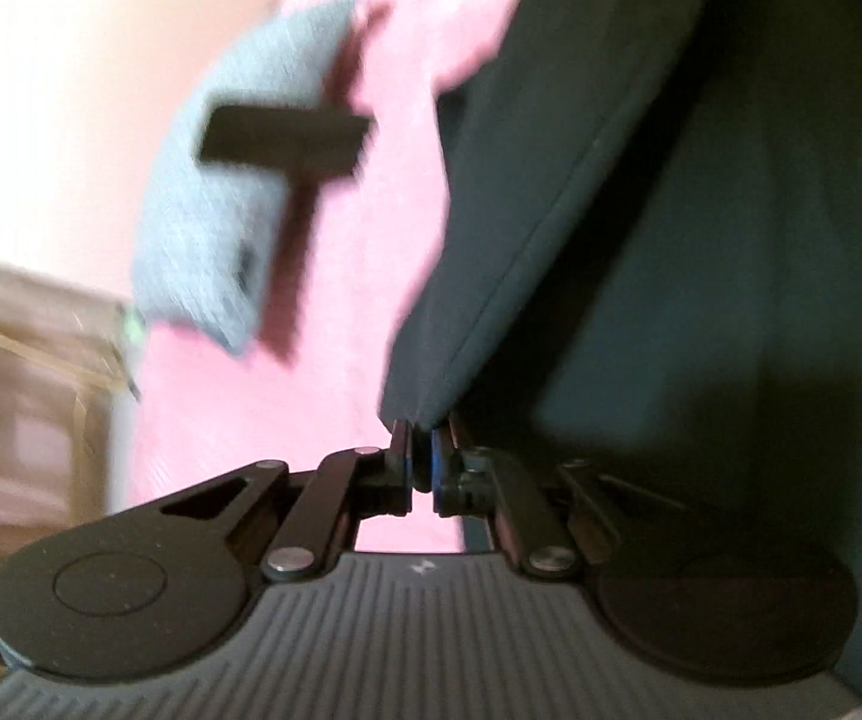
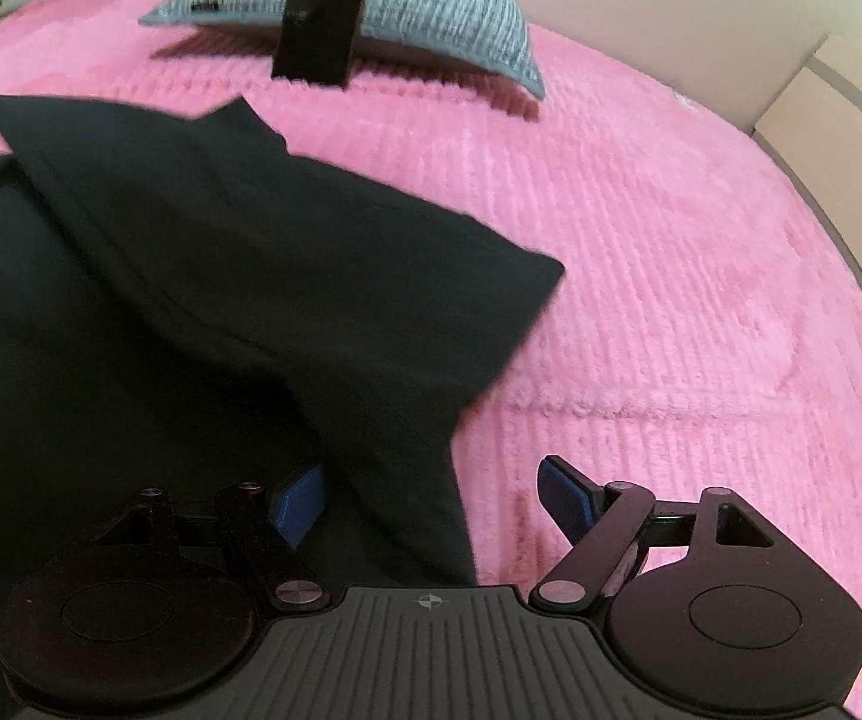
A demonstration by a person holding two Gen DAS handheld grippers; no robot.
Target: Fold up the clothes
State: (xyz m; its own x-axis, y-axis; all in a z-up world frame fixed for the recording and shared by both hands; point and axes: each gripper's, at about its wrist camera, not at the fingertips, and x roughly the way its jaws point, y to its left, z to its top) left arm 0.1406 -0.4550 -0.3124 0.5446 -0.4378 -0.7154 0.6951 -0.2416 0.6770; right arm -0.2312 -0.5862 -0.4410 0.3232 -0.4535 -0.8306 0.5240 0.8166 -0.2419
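Dark green cloth, a shirt (image 2: 203,276) by the look of it, lies spread on the pink bed cover (image 2: 670,276), short of the grey pillow (image 2: 431,6) at the far end. The left gripper (image 1: 422,456) is pinched tight on a hemmed corner of the shirt, likely to carry that edge over for a fold. Nearer than the pillow, the right gripper (image 2: 431,504) stands wide apart with the shirt's near edge between its pads (image 2: 562,498), not yet clamped.
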